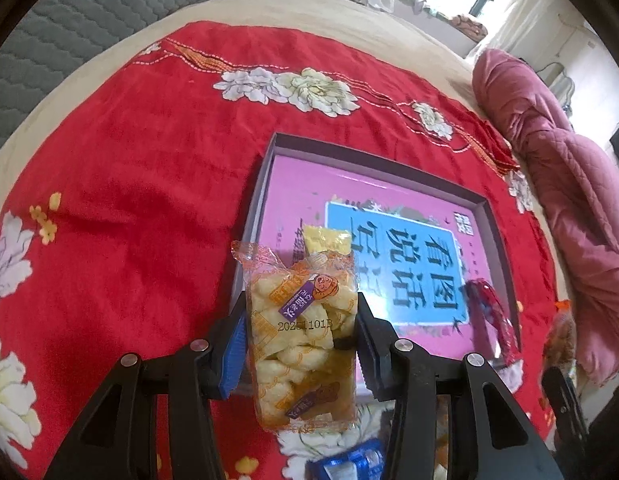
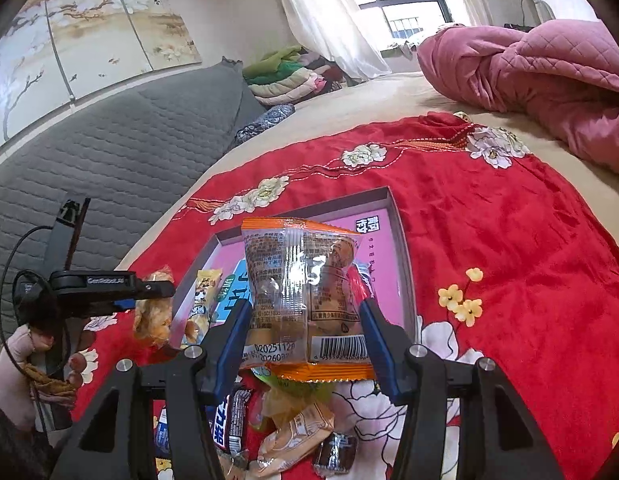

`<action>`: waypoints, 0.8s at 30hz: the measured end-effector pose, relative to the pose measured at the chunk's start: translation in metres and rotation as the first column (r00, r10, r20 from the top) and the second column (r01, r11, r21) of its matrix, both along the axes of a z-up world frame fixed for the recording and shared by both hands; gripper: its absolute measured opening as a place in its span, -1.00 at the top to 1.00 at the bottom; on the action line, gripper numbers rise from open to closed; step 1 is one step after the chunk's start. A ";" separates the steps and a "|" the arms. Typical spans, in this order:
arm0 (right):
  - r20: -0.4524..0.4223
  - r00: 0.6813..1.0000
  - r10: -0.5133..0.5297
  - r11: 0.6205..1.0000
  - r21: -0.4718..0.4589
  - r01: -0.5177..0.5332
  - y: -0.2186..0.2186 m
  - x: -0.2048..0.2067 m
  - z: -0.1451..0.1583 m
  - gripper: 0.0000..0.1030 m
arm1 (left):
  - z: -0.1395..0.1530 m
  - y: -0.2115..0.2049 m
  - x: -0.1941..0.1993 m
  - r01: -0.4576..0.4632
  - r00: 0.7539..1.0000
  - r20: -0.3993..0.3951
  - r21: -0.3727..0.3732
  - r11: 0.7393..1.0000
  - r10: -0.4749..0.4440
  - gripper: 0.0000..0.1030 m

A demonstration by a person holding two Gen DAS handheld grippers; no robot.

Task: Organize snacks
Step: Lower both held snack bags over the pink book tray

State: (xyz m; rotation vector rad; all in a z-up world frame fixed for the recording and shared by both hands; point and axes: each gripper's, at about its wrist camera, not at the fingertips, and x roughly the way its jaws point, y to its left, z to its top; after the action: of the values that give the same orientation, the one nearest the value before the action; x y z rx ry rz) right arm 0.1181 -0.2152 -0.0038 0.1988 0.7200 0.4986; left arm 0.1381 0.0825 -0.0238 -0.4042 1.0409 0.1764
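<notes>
Both grippers clench snacks over the near edge of the pink-lined box (image 1: pixel 265 184) — left gripper (image 1: pixel 301 344) a puffed-snack packet (image 1: pixel 301 332), right gripper (image 2: pixel 305 336) an orange-edged packet (image 2: pixel 305 292) — so carry each past the wall before releasing.

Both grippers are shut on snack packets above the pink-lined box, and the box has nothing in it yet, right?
Not quite. Both grippers do hold packets, but the box isn't empty: the left wrist view shows a yellow packet and a red packet already lying inside. Left gripper and right gripper are each clamped as you said.
</notes>
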 end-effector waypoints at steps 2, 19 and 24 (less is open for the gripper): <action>-0.001 1.000 0.003 1.000 0.003 -0.003 0.001 0.001 -0.001 -0.07 | -0.001 0.001 0.006 0.001 1.000 0.000 0.016 1.000 -0.001 0.05; -0.006 1.000 -0.030 0.999 -0.027 0.030 0.004 0.019 -0.007 -0.07 | -0.022 -0.005 0.020 0.015 1.000 -0.019 0.034 0.999 -0.014 0.05; 0.000 0.999 -0.039 0.997 -0.061 0.039 0.008 0.026 -0.010 -0.07 | -0.029 -0.012 0.020 0.032 0.999 -0.032 0.030 0.999 -0.031 0.05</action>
State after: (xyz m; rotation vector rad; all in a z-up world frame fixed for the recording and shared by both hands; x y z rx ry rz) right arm 0.1444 -0.2068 -0.0134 0.1554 0.7301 0.4389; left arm 0.1585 0.0702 -0.0524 -0.3583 1.0740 0.1708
